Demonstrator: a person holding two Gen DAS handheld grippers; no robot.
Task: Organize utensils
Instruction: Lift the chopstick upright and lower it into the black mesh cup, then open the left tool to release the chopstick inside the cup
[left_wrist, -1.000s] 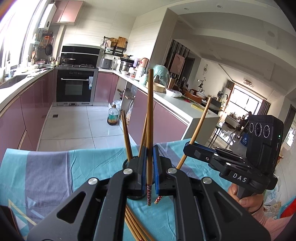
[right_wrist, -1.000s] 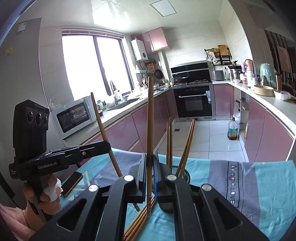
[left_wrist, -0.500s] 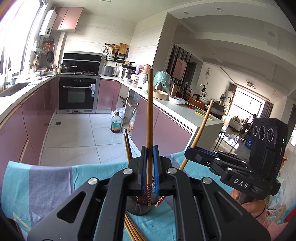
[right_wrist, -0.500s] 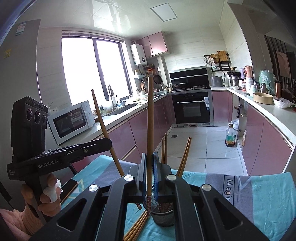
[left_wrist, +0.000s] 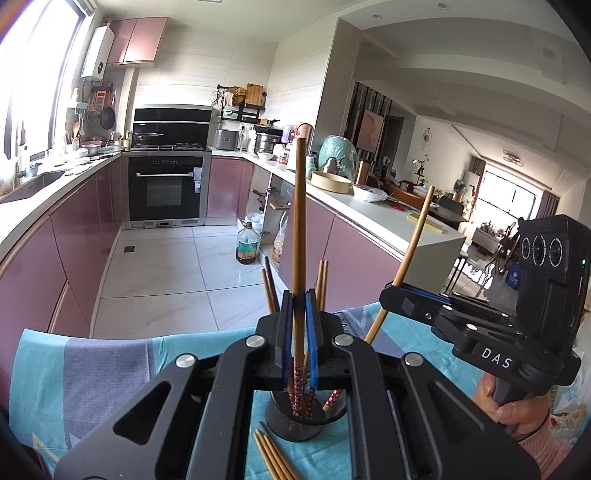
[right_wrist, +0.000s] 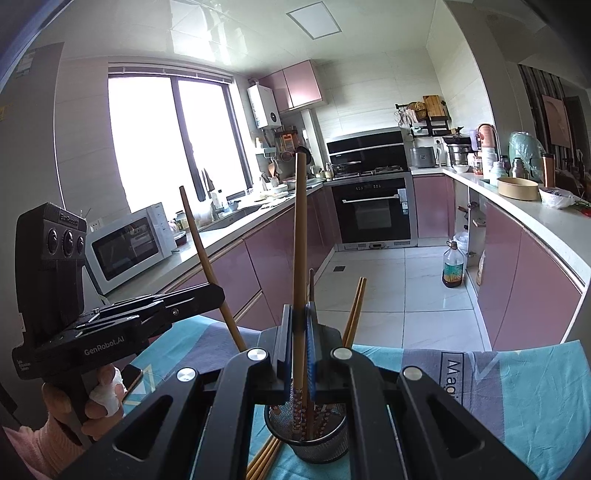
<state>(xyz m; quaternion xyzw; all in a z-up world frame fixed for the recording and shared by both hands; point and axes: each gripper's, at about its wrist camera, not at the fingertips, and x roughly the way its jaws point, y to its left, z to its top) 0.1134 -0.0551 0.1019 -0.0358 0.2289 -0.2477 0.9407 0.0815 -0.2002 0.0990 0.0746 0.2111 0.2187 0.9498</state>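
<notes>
A black mesh holder (left_wrist: 295, 421) stands on the cloth-covered table, also in the right wrist view (right_wrist: 314, 439), with several chopsticks in it. My left gripper (left_wrist: 298, 314) is shut on an upright brown chopstick (left_wrist: 298, 240) whose patterned tip hangs at the holder's mouth. My right gripper (right_wrist: 298, 321) is shut on another upright chopstick (right_wrist: 299, 240), its tip inside the holder. Each gripper shows in the other's view: the right one (left_wrist: 399, 295) and the left one (right_wrist: 210, 295).
Several loose chopsticks (left_wrist: 273, 458) lie on the teal and grey cloth (left_wrist: 92, 369) beside the holder, also seen in the right wrist view (right_wrist: 262, 458). A phone (right_wrist: 133, 376) lies on the table at the left. Pink kitchen cabinets and a tiled floor are behind.
Both grippers have risen and tilted so the holder now sits below them. Both chopstick tips have come over the holder's mouth, the right one dipping inside.
</notes>
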